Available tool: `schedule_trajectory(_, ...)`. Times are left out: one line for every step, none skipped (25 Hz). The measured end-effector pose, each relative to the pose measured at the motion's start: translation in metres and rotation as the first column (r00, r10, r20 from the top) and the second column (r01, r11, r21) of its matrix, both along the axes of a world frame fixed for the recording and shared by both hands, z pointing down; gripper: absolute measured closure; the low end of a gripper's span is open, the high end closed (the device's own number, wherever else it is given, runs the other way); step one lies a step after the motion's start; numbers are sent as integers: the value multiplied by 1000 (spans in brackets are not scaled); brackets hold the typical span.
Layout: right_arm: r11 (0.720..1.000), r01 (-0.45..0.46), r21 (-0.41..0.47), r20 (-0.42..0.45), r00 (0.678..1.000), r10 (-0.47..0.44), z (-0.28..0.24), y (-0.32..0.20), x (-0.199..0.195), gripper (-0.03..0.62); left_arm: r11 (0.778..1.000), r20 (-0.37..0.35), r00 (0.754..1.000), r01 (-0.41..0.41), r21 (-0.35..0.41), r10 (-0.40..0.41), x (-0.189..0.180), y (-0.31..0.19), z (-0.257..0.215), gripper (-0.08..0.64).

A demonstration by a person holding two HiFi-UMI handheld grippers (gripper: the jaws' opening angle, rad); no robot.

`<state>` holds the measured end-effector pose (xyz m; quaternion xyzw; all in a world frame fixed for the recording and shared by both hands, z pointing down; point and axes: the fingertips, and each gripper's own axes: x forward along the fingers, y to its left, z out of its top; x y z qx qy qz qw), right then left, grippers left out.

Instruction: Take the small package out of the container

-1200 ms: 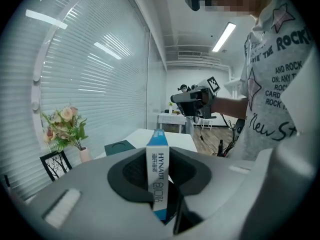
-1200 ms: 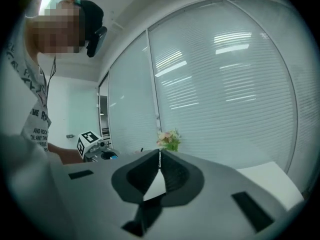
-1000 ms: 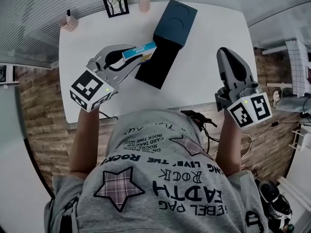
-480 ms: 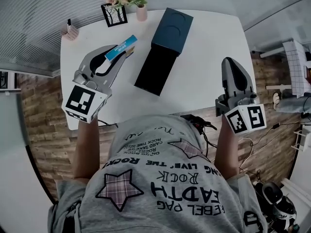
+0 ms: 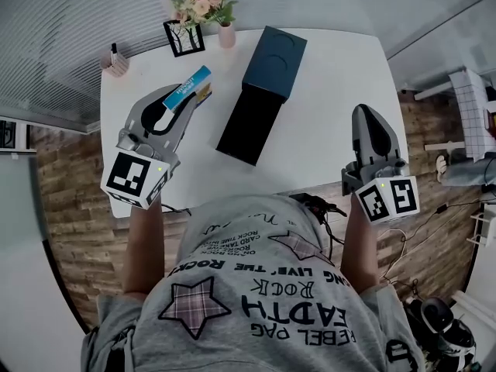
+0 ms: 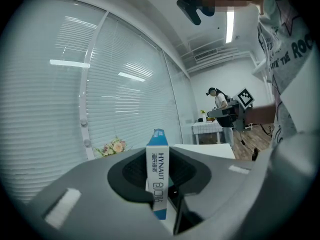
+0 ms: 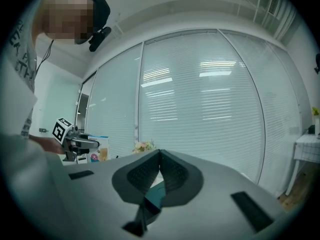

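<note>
Package (image 5: 188, 88) clamped in the left gripper (image 5: 191, 101), out and left of the container (image 5: 260, 91)! Right gripper (image 5: 370, 121), closed on nothing, sits right of the container; set the package flat on the surface (image 5: 325, 68) before releasing
</note>
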<state>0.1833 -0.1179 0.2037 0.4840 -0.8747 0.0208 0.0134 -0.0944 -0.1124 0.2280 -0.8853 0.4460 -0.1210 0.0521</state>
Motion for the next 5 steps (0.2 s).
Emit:
schedule_trajectory(1000, 0, 0, -4, 1000, 0, 0, 0, 0, 577, 1000, -8, 1000, 2, -1, -2, 0, 0, -2, 471)
schedule_trajectory(1000, 1, 0, -6, 1000, -1, -1, 0, 0, 578, 1000, -14, 1000, 4, 0, -4, 1, -1, -3, 471)
schedule_trajectory(1000, 1, 1, -8, 1000, -1, -2, 0, 0, 578, 1000, -18, 1000, 7, 1, -7, 1, -1, -5, 471)
schedule_trajectory(1000, 2, 2, -10, 1000, -2, -3, -1, 0, 578, 1000, -21, 1000, 11, 3, -11, 1, -2, -7, 471)
schedule_trajectory(1000, 2, 4, -11, 1000, -2, -4, -2, 0, 578, 1000, -24, 1000, 16, 5, -16, 1, -3, -9, 471)
